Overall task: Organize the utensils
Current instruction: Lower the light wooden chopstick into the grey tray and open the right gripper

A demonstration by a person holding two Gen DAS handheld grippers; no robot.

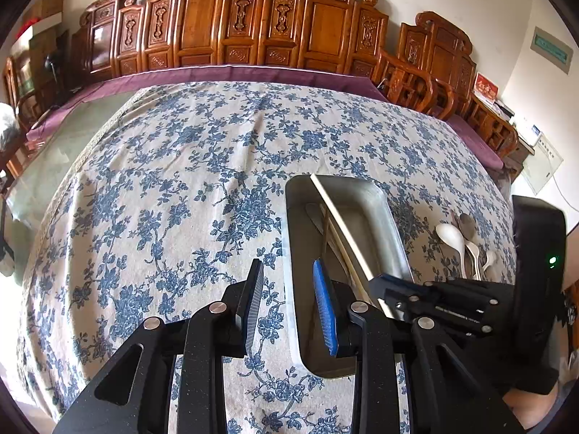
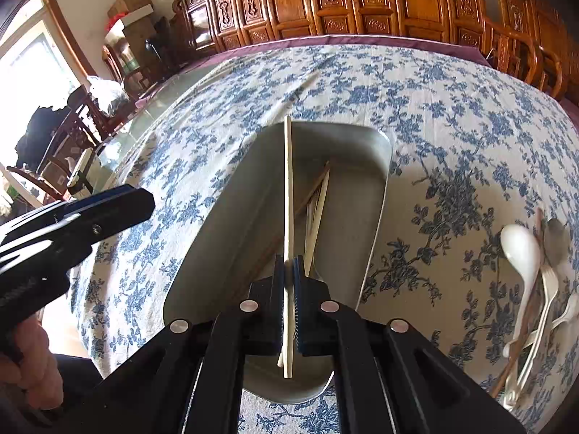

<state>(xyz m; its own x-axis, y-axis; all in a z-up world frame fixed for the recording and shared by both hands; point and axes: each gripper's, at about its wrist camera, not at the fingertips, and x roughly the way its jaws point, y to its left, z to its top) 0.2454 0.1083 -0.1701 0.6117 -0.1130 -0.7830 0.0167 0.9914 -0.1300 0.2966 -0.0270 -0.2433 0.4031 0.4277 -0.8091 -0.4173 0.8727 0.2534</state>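
A steel tray lies lengthwise on the flowered tablecloth and holds several chopsticks. My right gripper is shut on a pale chopstick. It hangs over the tray's near end, and the stick points along the tray with its far tip above the far rim. My left gripper is open with nothing between its fingers, above the tray's left rim. From there the held chopstick slants across the tray, and the right gripper is just to the right.
A loose pile lies on the cloth right of the tray: a white spoon, a metal spoon, a white fork and a brown stick. Carved wooden chairs line the far table edge. A hand holds the left gripper.
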